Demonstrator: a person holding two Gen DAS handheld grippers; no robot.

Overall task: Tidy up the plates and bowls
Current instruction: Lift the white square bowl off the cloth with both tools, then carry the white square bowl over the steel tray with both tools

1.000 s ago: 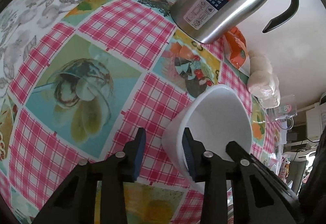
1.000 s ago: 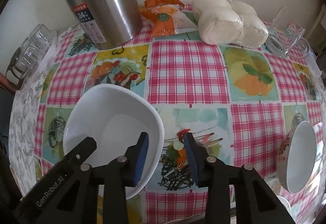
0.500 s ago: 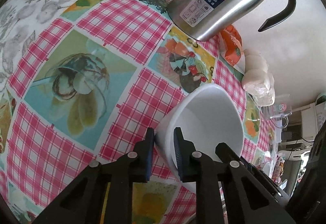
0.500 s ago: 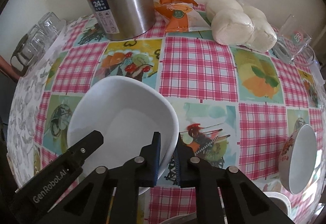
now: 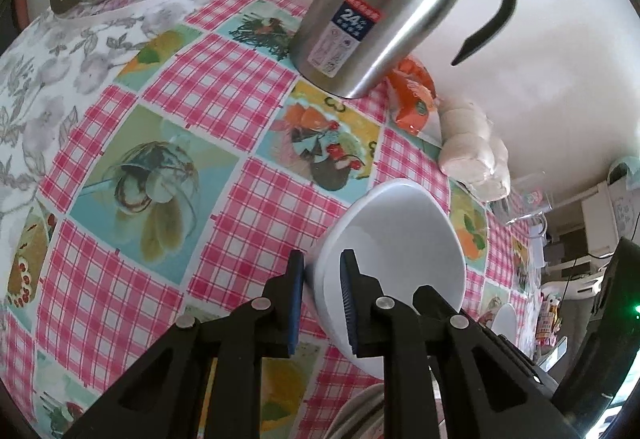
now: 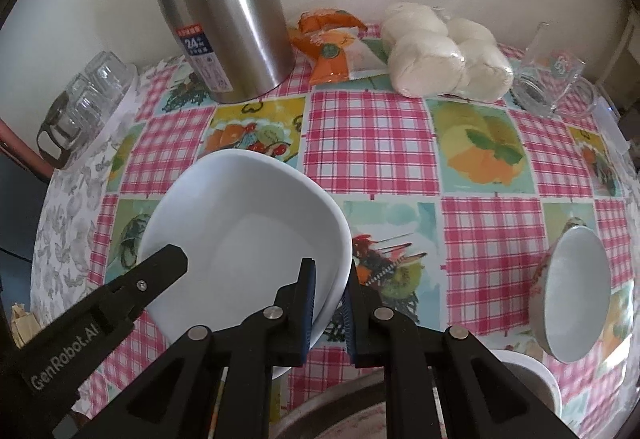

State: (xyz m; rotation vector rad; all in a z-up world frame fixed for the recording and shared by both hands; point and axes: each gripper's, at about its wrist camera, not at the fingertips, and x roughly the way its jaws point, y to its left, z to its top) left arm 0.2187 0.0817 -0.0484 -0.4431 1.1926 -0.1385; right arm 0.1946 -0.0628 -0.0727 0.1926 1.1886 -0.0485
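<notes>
White bowl (image 6: 248, 239), the task's thing, held between two tools above the table (image 6: 372, 143). It is a rounded-square dish, tilted, with its open side turned toward both cameras. The left tool (image 5: 322, 299) is clenched on the rim at one side, one blue pad inside the wall and one outside. The right tool (image 6: 330, 303) is clenched on the opposite rim in the same way. In the right wrist view the left tool's black finger reaches across the bowl's left edge. The bowl therefore lies directly at the tips of both tools, spanning the space between them, and neither hand is the nearer. Any coming move must carry both hands together, or the rim may twist in one grip.

All other places are given from the bowl. Beyond it, against the wall, stands a steel thermos jug (image 6: 224, 19). To the right of the jug lie an orange packet (image 6: 332, 47) and a bag of pale buns (image 6: 444, 55), then a clear glass mug (image 6: 552, 79). Far left of the bowl is a tray of upturned glasses (image 6: 84, 99). Right of the bowl, well apart, a patterned bowl (image 6: 576, 287) lies on its side. Below it the rim of another dish (image 6: 528, 375) shows only in part.

The table wears a pink checked cloth with fruit panels. The wall behind is plain and pale.
</notes>
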